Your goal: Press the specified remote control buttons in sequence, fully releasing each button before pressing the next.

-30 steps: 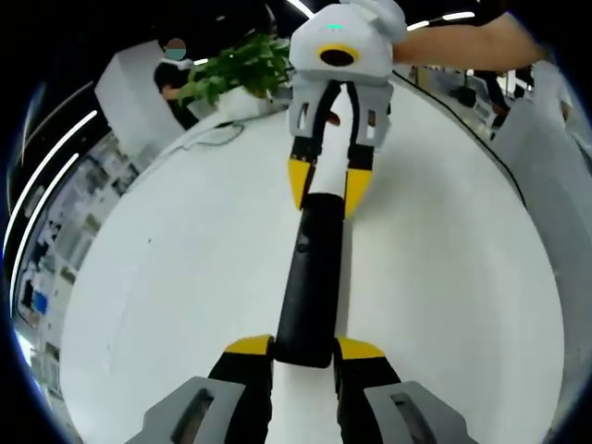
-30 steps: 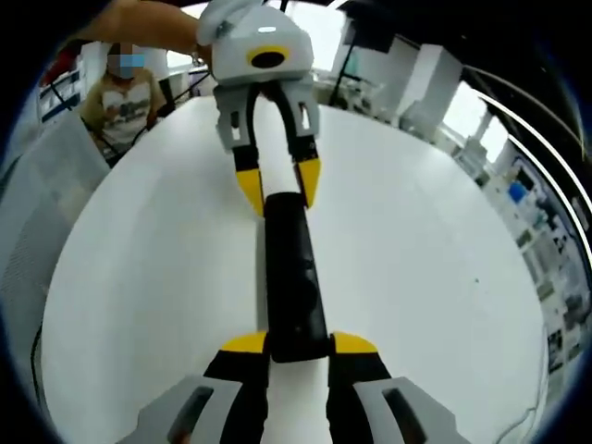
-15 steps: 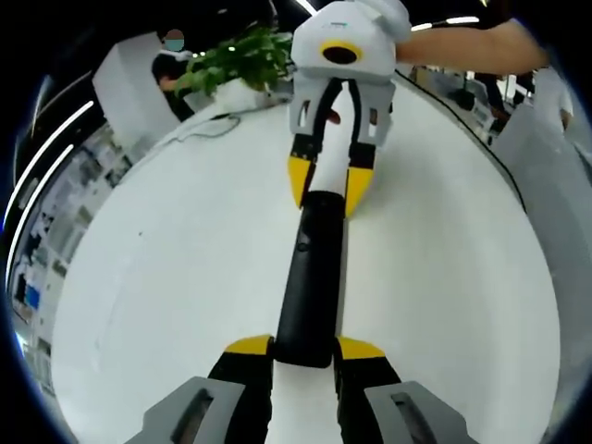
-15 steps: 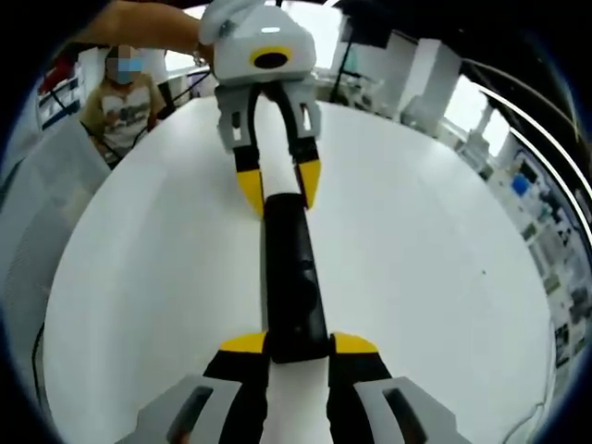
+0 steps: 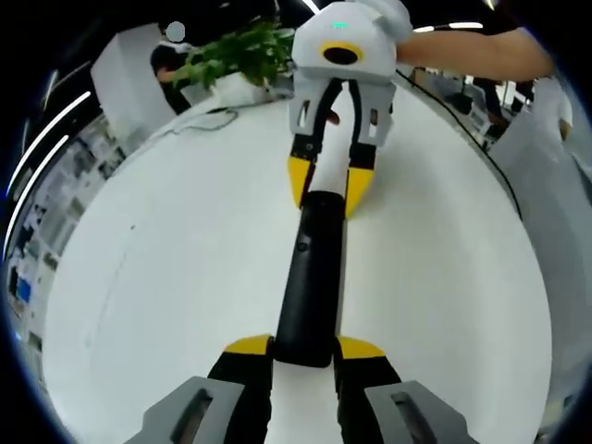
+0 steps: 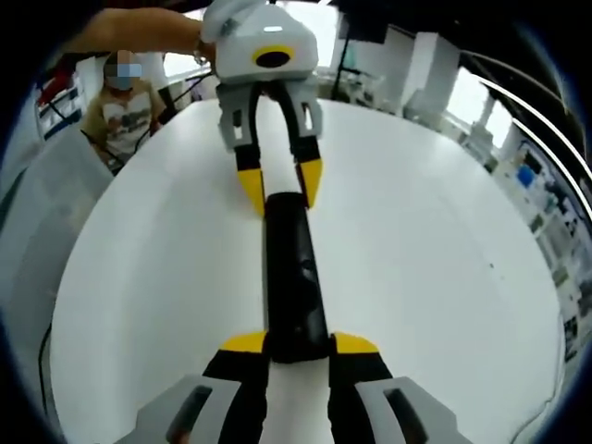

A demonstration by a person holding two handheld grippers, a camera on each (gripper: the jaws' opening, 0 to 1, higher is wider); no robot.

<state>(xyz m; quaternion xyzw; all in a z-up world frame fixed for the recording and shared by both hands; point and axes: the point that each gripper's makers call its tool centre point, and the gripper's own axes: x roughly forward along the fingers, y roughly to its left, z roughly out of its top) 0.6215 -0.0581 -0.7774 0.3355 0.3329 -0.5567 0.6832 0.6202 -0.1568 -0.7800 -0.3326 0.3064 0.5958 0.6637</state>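
Observation:
A long black remote control [image 5: 310, 277] lies above the white table [image 5: 185, 259], held at both ends. In the left gripper view my left gripper [image 5: 305, 348] is shut on its near end, yellow tips on either side. My right gripper [image 5: 322, 191] comes from the top and is shut on the far end. In the right gripper view the same remote [image 6: 294, 277] runs up the middle, with my right gripper [image 6: 299, 344] shut on the near end and my left gripper [image 6: 277, 191] on the far end. One small button [image 5: 302, 246] shows on the remote's top face.
The round white table spreads wide on both sides of the remote. A green plant [image 5: 236, 54] and a cable [image 5: 208, 118] sit at its far edge. A person [image 6: 116, 106] sits beyond the table. A bare arm [image 5: 472, 48] holds the right gripper.
Both views have shifted a little against the room. The remote and the two grippers keep the same hold and pose relative to each other.

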